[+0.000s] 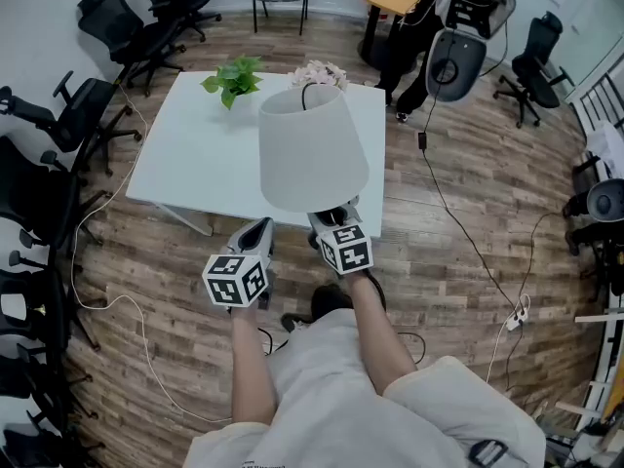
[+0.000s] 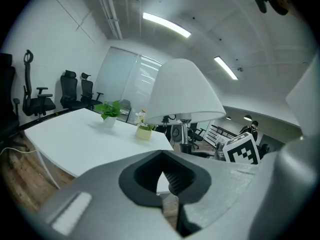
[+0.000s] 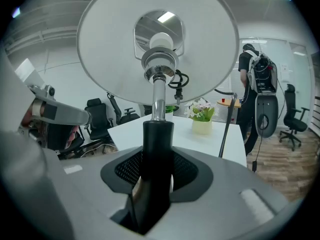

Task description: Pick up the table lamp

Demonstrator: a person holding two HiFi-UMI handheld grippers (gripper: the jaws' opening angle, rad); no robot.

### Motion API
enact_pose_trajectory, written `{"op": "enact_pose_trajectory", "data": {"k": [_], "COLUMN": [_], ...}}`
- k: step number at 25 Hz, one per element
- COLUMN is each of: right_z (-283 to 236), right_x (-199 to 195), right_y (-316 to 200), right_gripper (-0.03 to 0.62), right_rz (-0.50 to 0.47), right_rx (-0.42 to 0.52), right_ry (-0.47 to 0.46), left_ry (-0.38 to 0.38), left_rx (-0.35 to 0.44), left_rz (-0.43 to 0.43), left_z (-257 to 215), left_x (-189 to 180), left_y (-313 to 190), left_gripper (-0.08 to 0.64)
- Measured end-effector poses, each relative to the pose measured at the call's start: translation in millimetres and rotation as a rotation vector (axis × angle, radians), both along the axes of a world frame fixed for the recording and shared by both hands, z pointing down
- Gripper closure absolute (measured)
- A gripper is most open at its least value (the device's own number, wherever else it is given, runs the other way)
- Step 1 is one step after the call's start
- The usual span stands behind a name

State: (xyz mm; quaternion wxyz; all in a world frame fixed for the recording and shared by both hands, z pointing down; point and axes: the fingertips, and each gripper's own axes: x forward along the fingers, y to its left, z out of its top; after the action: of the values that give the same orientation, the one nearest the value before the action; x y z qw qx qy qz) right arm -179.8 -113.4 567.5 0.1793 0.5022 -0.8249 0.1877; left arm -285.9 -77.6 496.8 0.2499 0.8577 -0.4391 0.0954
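Clamping the table lamp (image 1: 312,144) by its black stem (image 3: 157,149), my right hand-held gripper (image 3: 154,181) hangs beside the bench (image 1: 190,169); my left hand-held gripper (image 2: 167,196) has its jaws together, empty.

A white rectangular surface (image 1: 195,164) stands on a wood-plank floor (image 1: 468,222). At its far edge sit a green leafy potted plant (image 1: 234,78) and, nearer the far right corner, pale pink potted flowers (image 1: 320,72). Black office chairs (image 1: 122,27) crowd beyond its left edge.

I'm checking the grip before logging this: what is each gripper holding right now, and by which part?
The right gripper holds the table lamp by its black stem, lifted off the table; the left gripper is shut on nothing.
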Motion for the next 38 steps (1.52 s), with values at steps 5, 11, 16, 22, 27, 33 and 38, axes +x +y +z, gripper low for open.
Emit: {"op": "enact_pose_trajectory", "data": {"k": [5,11,16,22,27,33,38], "right_z": [-12.4,-33.1,-36.9,-35.0,-40.4,-37.1,-35.7], "right_x": [9.3,28.5,55.2,79.1,91.8,100.9,100.7], "right_y": [-11.4,-15.7,-11.0,-14.6,-20.7,-18.0,-17.1], "right_gripper": [0.42,0.42,0.42,0.42,0.42,0.42,0.42], "right_rz": [-0.027,-0.072,-0.075,-0.04,-0.014,-0.009,-0.023], "right_rx": [0.012,0.04,0.079,0.083,0.104,0.086,0.085], "right_ry": [0.001,0.004,0.026,-0.035,-0.062,-0.068,-0.071], "left_ry": [-0.007,0.002,-0.004,-0.046,-0.065,-0.071,-0.073], "left_rx": [-0.013,0.009,0.011,0.021,0.039,0.029,0.036], "left_rz": [-0.006,-0.005,0.009,0.018,0.005,-0.017,-0.025], "left_z": [-6.8,-21.9,-22.3,-15.6,-18.6,-16.1,-14.7], "left_x": [11.9,44.1,72.3,88.0,87.8,83.9,86.2], "left_y": [-11.8,-25.6,-20.0,-12.0,-4.8,0.5,5.1], "left_gripper": [0.56,0.56,0.56,0.56,0.56,0.56,0.56]}}
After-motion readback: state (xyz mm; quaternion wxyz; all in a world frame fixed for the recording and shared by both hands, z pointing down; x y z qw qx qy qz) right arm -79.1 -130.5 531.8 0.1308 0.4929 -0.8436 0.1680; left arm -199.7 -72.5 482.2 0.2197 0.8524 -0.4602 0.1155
